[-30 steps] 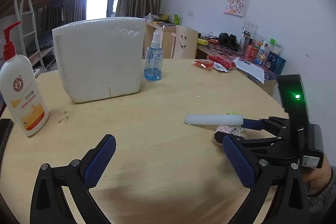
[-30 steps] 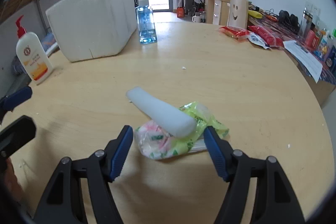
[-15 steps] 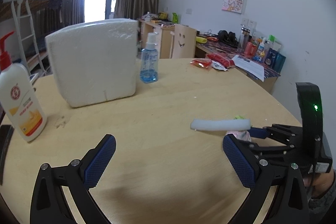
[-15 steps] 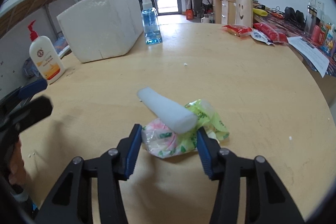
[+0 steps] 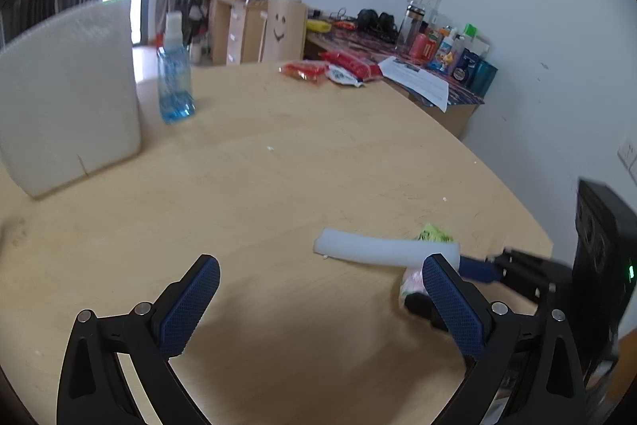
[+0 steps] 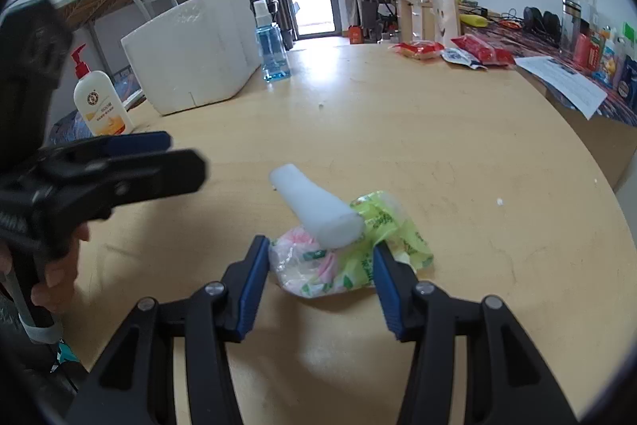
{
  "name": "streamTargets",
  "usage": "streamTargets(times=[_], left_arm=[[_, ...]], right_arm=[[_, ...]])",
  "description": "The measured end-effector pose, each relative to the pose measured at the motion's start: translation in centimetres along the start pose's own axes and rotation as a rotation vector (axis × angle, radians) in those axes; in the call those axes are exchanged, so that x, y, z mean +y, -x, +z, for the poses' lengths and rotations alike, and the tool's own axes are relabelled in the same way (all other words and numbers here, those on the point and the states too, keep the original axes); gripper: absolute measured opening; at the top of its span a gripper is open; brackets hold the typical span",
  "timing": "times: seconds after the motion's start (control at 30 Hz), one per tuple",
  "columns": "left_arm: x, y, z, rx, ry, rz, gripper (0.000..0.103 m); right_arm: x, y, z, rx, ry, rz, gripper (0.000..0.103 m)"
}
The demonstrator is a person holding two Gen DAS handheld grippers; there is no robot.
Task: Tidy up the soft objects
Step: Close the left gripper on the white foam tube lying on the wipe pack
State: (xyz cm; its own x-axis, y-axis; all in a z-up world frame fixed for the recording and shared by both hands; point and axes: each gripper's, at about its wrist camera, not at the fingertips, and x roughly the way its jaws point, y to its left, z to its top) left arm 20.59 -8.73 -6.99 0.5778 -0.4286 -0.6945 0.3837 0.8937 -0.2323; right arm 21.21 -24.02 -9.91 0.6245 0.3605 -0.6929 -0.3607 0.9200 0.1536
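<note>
A soft packet (image 6: 342, 265) in green and pink wrapping lies on the round wooden table (image 6: 438, 154). A white foam stick (image 6: 314, 210) rests across its top. My right gripper (image 6: 316, 259) is shut on the packet, one blue pad pressing each side. The left wrist view shows the foam stick (image 5: 382, 251) over the packet (image 5: 434, 234), with one of the right gripper's fingers (image 5: 477, 270) behind it. My left gripper (image 5: 318, 305) is open and holds nothing, its right pad just in front of the stick's end. It also shows at the left of the right wrist view as the left gripper (image 6: 183, 154), in a person's hand (image 6: 59, 273).
A white foam box (image 6: 195, 58) stands at the back left, with a blue spray bottle (image 6: 272, 46) beside it and a lotion pump bottle (image 6: 99, 102) nearer the left edge. Red snack packets (image 6: 450, 52) lie at the far right. A cluttered desk runs along the wall.
My right gripper's jaws came in from wide apart onto the packet's sides. My left gripper swung right, closer to the foam stick, and the lotion bottle left its view.
</note>
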Motion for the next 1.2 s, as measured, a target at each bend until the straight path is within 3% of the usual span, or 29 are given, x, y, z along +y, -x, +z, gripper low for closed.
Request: streamTargets(times=[0.23,0.37,0.63,0.87,1.0,1.03,1.2], left_arm=[[-0.3,-2.4,1.1,0.085,0.186,-0.099,0.099],[-0.9,-3.5,1.4,0.129,0.27,-0.123,0.09],[-2.2,-5.6,1.3,0.218,0.361,-0.128,0.075],[-2.0,-6.3,1.6,0.237,0.429,-0.113,0.06],[-2.3,-6.5,1.6,0.252,0.446,-0.113,0.06],[-2.4,-6.5,1.6,0.255,0.444,-0.113,0.058],[-2.5,-7.3,1.8,0.269,0.46,-0.106,0.023]], right_arm=[[-0.9,0.3,-0.6,-0.018,-0.031,0.024,0.056],[-1.1,0.3,-0.7,-0.029,-0.031,0.032,0.056],[-1.7,0.5,-1.2,-0.051,-0.047,0.057,0.056],[-2.1,0.8,-1.5,-0.066,-0.058,0.069,0.056],[-2.3,0.9,-1.6,-0.072,-0.069,0.074,0.056],[-2.3,0.9,-1.6,-0.072,-0.069,0.075,0.056],[-2.5,0.9,-1.6,-0.076,-0.069,0.076,0.056]])
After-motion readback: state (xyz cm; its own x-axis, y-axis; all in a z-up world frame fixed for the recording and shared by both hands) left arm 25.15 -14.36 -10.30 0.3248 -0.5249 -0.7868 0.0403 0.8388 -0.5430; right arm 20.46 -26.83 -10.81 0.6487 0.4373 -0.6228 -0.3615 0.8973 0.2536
